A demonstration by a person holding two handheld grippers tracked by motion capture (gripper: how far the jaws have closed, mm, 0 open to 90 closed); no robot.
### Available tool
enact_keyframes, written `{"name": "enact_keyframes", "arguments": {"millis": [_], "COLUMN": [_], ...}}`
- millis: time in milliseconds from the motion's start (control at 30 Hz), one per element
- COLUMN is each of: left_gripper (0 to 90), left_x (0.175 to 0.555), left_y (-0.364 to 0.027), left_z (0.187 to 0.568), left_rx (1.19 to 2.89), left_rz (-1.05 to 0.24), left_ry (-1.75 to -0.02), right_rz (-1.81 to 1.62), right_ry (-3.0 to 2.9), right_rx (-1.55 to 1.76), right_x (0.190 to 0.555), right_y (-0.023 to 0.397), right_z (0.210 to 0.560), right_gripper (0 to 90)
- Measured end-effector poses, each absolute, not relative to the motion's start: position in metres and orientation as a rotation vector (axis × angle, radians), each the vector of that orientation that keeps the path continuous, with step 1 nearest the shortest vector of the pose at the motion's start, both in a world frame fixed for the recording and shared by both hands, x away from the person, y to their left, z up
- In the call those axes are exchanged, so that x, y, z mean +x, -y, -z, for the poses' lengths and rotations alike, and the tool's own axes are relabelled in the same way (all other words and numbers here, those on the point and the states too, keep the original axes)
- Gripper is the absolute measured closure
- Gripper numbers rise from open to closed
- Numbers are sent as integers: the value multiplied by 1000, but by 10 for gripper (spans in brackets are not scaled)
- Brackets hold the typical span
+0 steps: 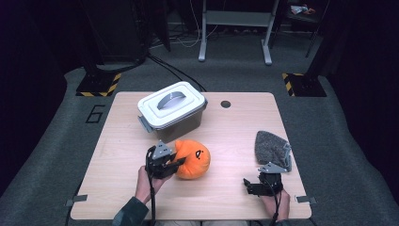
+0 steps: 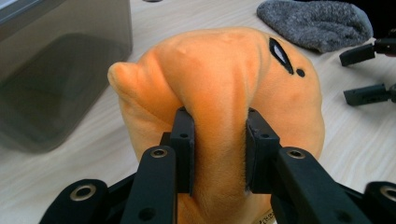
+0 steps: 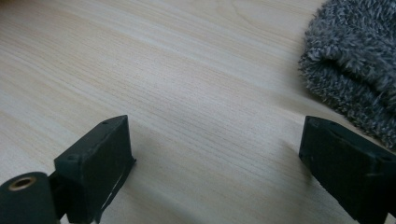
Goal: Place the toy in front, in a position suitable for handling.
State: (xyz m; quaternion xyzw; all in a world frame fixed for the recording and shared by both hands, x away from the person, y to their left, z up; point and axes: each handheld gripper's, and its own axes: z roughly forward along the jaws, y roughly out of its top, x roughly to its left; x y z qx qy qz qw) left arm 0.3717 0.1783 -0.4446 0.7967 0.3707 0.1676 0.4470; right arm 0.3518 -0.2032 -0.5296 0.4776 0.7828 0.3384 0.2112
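Left gripper (image 2: 218, 149) pinches fold of orange plush (image 2: 224, 84), jaws narrow, pads pressing fabric. Plush on table (image 1: 117, 141) just before lidded box (image 1: 171, 110). Right gripper (image 3: 215, 163) wide, holding nothing, beside grey cloth (image 3: 355, 60).

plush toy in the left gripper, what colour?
Orange plush toy with small black markings; it shows best in the left gripper view.

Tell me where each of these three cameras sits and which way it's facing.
High view: above the person's side, looking forward and down on the table; forearms, left gripper, right gripper.
Left gripper view: on that gripper, looking along jaws pinching the orange plush toy.
Right gripper view: on that gripper, over bare wood between open jaws.
Shared: the grey fuzzy cloth appears in all three.
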Motion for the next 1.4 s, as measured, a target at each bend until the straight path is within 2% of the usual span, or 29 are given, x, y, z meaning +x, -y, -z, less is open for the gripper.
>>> {"name": "enact_keyframes", "arguments": {"millis": [667,1200,1367,1400], "left_gripper": [688,668,654,624], "left_x": [407,426,428,429], "left_y": [-121,-78,-73,-73], "left_z": [446,458,462,462], "left_rx": [1968,1977,1983,1989], "left_rz": [-406,-398,-382,-382], "left_ry": [-913,-977,-989,-985], "right_rz": [-940,-940,-939,-938], "right_ry": [-2175,-2175,-2175,-2176], "right_rx": [1327,1327,1327,1326], "right_x": [352,352,352,352], "right_y": [203,203,203,203], "right_z": [530,530,530,530], "right_gripper": [83,84,84,84]}}
